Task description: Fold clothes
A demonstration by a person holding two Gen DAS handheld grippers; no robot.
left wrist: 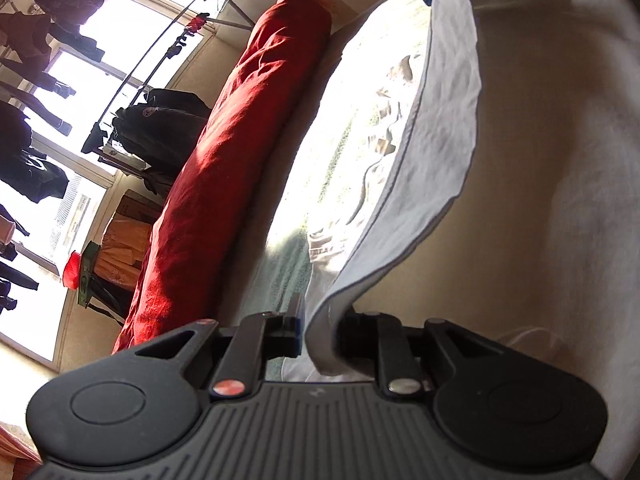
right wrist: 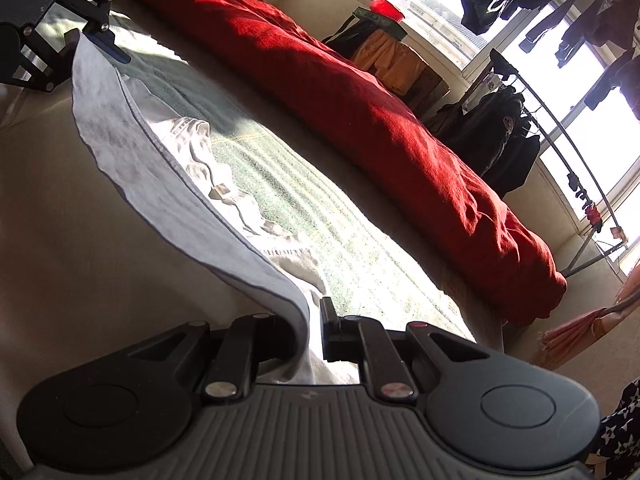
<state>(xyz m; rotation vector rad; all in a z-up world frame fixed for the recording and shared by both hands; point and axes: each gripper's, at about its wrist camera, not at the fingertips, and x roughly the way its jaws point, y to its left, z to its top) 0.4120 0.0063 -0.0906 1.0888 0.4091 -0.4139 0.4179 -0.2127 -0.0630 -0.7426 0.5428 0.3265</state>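
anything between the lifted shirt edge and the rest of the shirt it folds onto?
Nothing visible. The white shirt hangs by its edge between the left gripper and right gripper; below it lie only its own crumpled fabric and the green blanket.

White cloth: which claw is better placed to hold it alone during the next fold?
Probably left: the white cloth fills the left claw, while the right claw shows a bright gap beside the cloth.

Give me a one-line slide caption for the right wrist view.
Both grippers hold a white garment's hem stretched over the bed, beside a red duvet.
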